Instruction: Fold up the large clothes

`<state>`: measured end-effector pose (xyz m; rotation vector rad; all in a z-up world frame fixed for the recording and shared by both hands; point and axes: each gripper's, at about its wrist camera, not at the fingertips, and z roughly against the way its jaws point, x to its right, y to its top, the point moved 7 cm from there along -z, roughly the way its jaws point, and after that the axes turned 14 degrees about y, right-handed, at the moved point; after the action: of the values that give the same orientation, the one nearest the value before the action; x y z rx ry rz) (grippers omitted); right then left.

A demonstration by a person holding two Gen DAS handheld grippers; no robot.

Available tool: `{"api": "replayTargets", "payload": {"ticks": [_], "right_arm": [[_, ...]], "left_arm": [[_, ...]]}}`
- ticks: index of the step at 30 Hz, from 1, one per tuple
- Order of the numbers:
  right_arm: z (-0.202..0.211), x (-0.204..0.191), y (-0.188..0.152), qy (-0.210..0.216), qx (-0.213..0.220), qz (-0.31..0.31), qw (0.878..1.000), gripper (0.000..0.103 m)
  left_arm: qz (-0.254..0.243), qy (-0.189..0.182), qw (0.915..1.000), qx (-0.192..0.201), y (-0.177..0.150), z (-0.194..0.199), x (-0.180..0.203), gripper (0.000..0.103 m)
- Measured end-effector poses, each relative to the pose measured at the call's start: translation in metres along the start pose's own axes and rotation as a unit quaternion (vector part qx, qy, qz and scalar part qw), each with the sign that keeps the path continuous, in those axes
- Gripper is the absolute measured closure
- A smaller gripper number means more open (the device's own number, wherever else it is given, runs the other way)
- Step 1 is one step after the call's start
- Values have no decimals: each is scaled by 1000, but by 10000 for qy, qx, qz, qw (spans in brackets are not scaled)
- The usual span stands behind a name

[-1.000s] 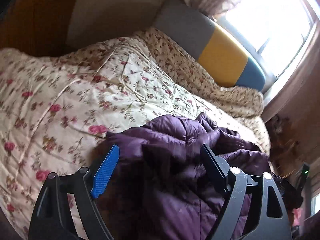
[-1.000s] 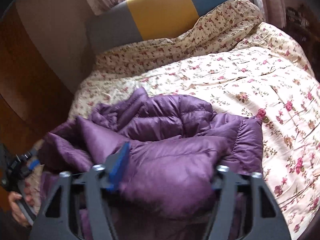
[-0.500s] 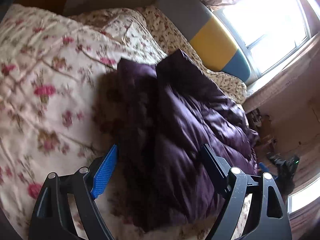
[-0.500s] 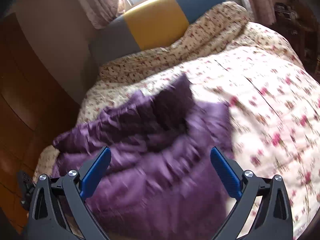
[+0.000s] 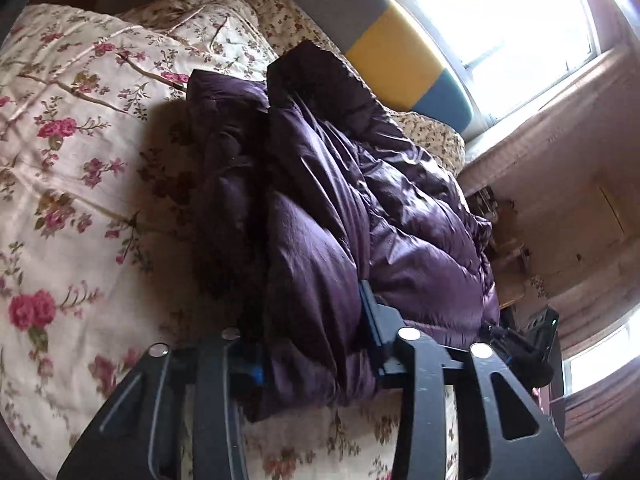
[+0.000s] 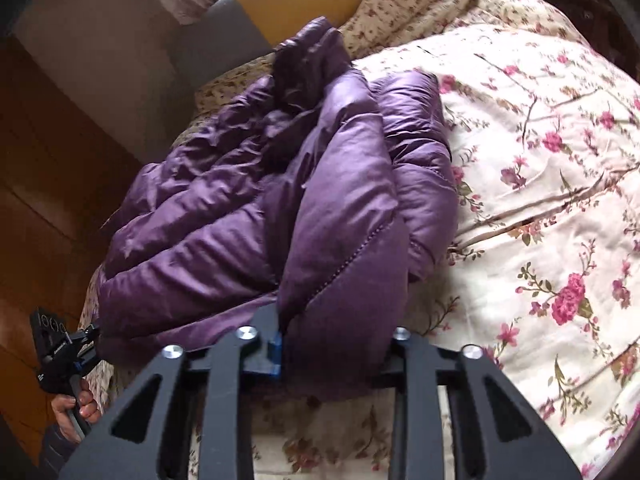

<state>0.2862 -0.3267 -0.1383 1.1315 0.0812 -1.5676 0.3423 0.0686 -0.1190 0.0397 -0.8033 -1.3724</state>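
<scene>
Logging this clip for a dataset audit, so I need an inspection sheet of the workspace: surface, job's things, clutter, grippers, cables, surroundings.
Surface: floral quilt covering the bed, rumpled near the headboard.
Job's things: purple puffer jacket lying bunched on the quilt, near edge gathered into thick folds.
Clutter: nothing seen on the quilt.
Grippers: left gripper shut on a jacket fold; right gripper shut on another fold at the near edge.
Cables: nothing seen.
Surroundings: grey, yellow and blue headboard, bright window, wooden wardrobe.
</scene>
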Motion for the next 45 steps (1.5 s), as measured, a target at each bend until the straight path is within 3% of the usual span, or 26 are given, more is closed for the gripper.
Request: {"api": "replayTargets", "payload": {"ticks": [7,17,22,24,26,27,28,29,35,39,44,45], "right_arm": [[41,-14,-41,0,-251,264,9993,81],[108,-27,-133,-85,-646,476,9967,81],[133,-30,-163,-147,-807,526,9952,81],[142,-30,-172,-180,-854,523,9948,75],[148,-29,-170,-239,-812,537,9950,61],[151,-26,-167,-237,-784,485,9955,51],[154,-25,-164,-254,-738,463,9959,47],[160,-24,-160,-319,-666,500,9960,45],[180,-26,-128,-544,-137,590,9967,37],[150,-26,-86,-697,68,592,9958,37],[103,-24,-53,-904,22,662,9937,37],[94,-22,-48,-958,-25,666,9932,39]], "left_arm": [[-104,-65,9999,-24,-36,32,-7,70],[-312,-38,9994,-122,-141,101,-19,70],[-328,-28,9994,-143,-180,128,-23,70],[-323,-13,9994,-151,-187,138,-25,70],[-338,49,9994,-92,-185,146,-26,65],[-315,54,9995,-46,-181,149,-27,51],[-296,77,9995,13,-171,147,-25,39],[-293,136,9994,149,-166,152,-26,37],[-240,332,9982,444,-113,141,-31,37],[-163,380,9986,335,-75,109,-29,37],[-110,355,9991,216,-48,83,-24,37],[-116,353,9992,161,-43,77,-23,41]]}}
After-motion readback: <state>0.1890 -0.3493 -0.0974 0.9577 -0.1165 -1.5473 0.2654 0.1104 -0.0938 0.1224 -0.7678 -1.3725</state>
